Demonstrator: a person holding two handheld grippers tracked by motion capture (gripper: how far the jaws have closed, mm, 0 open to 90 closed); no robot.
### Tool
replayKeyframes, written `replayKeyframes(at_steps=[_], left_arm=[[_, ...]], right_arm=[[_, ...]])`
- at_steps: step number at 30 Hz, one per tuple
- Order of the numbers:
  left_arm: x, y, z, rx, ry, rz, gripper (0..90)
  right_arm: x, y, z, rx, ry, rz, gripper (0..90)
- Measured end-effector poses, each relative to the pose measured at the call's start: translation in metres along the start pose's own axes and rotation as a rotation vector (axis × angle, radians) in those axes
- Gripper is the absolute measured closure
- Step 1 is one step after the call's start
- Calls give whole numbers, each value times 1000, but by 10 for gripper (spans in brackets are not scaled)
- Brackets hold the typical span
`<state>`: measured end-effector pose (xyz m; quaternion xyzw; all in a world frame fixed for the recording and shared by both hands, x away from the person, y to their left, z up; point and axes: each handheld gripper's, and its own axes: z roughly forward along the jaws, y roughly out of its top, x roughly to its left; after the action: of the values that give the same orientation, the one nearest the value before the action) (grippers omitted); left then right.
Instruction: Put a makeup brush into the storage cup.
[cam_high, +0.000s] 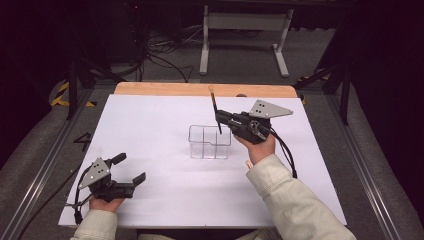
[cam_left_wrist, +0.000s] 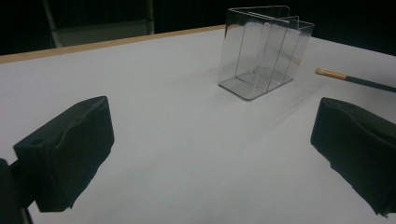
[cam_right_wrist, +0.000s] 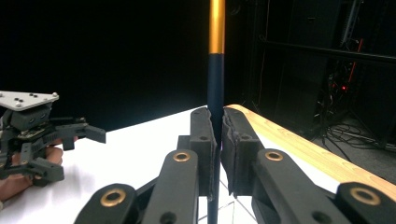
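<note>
High view — right gripper (cam_high: 220, 118) clamps brush (cam_high: 215, 109) over clear organizer (cam_high: 209, 142).

holder (cam_high: 210, 142): clear glossy plastic | table edge (cam_high: 200, 89): wood (pale, matt)

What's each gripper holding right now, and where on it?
Right gripper: shut on a slim brush, fingers clamping its dark handle below the gold band. Left gripper: open, holding nothing.

No readable text, labels, brand names or numbers anywhere, a dark mark on the floor left of the table (cam_high: 150, 107), too blurred to read
</note>
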<state>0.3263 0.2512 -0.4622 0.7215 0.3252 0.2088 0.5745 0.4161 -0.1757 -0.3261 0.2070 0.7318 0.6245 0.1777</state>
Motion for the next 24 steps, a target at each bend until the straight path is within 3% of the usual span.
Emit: replayKeyframes(at_steps=[24], left_arm=[[0,0,0,-3,-4,-2,1]], right_arm=[[-9,-13,30,-58,-39,30,833]])
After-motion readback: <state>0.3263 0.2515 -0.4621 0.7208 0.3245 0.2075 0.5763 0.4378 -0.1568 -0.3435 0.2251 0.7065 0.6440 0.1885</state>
